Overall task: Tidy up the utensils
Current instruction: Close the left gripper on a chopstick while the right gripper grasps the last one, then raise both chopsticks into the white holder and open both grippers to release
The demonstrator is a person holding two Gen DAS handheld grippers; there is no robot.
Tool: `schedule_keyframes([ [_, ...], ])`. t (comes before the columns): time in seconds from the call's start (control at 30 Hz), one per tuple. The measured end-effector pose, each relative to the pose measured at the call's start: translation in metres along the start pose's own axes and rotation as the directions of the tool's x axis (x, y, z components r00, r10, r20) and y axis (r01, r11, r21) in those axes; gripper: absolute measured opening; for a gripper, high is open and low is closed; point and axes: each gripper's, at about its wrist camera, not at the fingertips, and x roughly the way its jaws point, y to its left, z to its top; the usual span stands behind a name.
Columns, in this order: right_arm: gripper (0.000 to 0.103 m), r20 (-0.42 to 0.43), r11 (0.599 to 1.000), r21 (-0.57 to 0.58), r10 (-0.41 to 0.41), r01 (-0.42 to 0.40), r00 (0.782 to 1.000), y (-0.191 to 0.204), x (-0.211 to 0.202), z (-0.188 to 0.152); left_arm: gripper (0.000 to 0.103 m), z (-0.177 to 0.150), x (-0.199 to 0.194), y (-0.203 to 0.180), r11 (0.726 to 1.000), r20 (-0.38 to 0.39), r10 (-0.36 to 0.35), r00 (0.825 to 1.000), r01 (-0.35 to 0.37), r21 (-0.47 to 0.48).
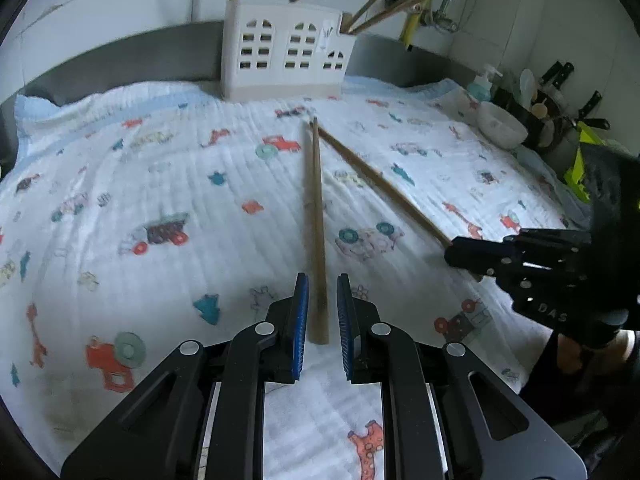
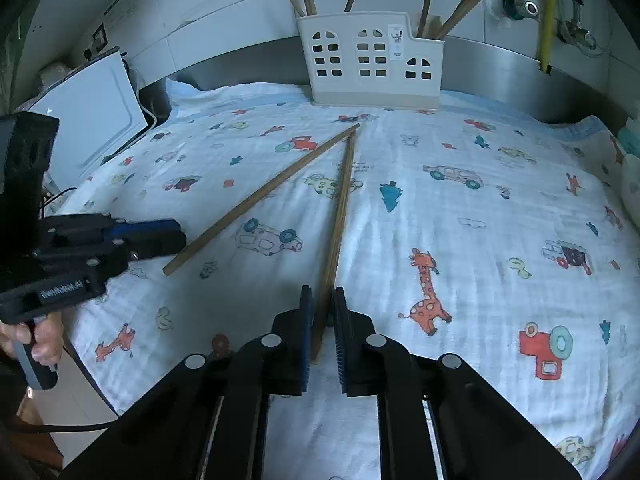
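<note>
- Two wooden chopsticks lying on a white cloth [image 1: 160, 184] with little cars and giraffes on it.
- Far tips of the two sticks nearly meeting near the white utensil holder [image 1: 286, 54], thick ends spread wide apart, like a V.
- One chopstick [image 1: 316, 216] running straight toward the left gripper [image 1: 322, 312], its thick end sitting in the gap between the blue pads [image 1: 301, 320].
- Left gripper partly open, pads just beside the stick on both sides, not squeezing it.
- Other chopstick [image 2: 340, 216] running toward the right gripper [image 2: 322, 320], its thick end in between the two fingers.
- Right gripper also partly open, a thin gap on each side of the stick, too close to tell about touching on the left pad.
- Utensil holder standing at the back edge of the cloth, against a grey wall strip, with window-shaped holes in its front.
- More chopsticks [image 2: 460, 4] standing tilted inside the holder, in several of its sections.
- White bowl [image 1: 502, 124] sitting at the right side of the cloth, near some knives [image 1: 556, 74].
- White board [image 2: 94, 120] leaning at the left side.
</note>
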Motion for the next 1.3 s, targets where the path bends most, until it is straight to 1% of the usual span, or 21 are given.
schedule_keyframes([
  [0.13,0.009,0.004,1.000,0.001,-0.007,0.007,1.000,-0.003,-0.003,0.000,0.014,-0.002,0.009,0.000,1.000,-0.015,0.006,1.000,-0.006,-0.010],
  [0.33,0.009,0.033,1.000,0.006,-0.016,0.016,0.999,-0.005,-0.014,0.005,0.015,0.000,0.012,-0.004,1.000,-0.010,0.012,1.000,-0.012,-0.011],
  [0.47,0.009,0.066,1.000,-0.003,-0.023,0.024,0.998,-0.003,-0.025,0.012,0.014,-0.001,0.014,-0.010,0.999,-0.004,0.053,0.999,-0.053,0.006],
  [0.57,0.009,0.094,1.000,-0.008,-0.021,0.022,0.995,-0.001,-0.035,0.017,0.012,-0.002,0.015,-0.017,0.995,0.009,0.097,0.995,-0.098,0.033],
  [0.63,0.009,0.108,1.000,-0.010,-0.020,0.021,0.994,0.000,-0.040,0.020,0.007,-0.001,0.015,-0.017,0.993,0.011,0.116,0.993,-0.116,0.035],
  [0.77,0.008,0.146,1.000,-0.016,-0.017,0.020,0.989,0.001,-0.055,0.028,0.006,0.003,0.012,-0.013,0.994,0.017,0.110,0.994,-0.110,0.013],
  [0.83,0.008,0.165,1.000,-0.018,-0.015,0.018,0.986,0.000,-0.063,0.033,0.005,0.005,0.008,-0.013,0.995,0.030,0.103,0.994,-0.103,0.010],
  [0.87,0.008,0.178,1.000,-0.020,-0.013,0.017,0.984,-0.001,-0.068,0.037,0.005,0.008,0.004,-0.012,0.996,0.044,0.092,0.995,-0.092,0.006],
  [1.0,0.007,0.225,1.000,-0.026,-0.007,0.013,0.974,-0.004,-0.087,0.050,0.005,0.016,-0.012,-0.012,0.996,0.103,0.089,0.991,-0.089,-0.004],
  [1.17,0.006,0.270,0.999,-0.045,0.015,-0.003,0.963,-0.005,-0.106,0.069,0.005,0.032,-0.033,-0.012,0.997,0.194,0.083,0.977,-0.082,-0.013],
  [1.3,0.006,0.289,0.998,-0.059,0.028,-0.012,0.957,-0.005,-0.114,0.081,0.005,0.045,-0.044,-0.012,0.997,0.251,0.078,0.965,-0.077,-0.014],
])
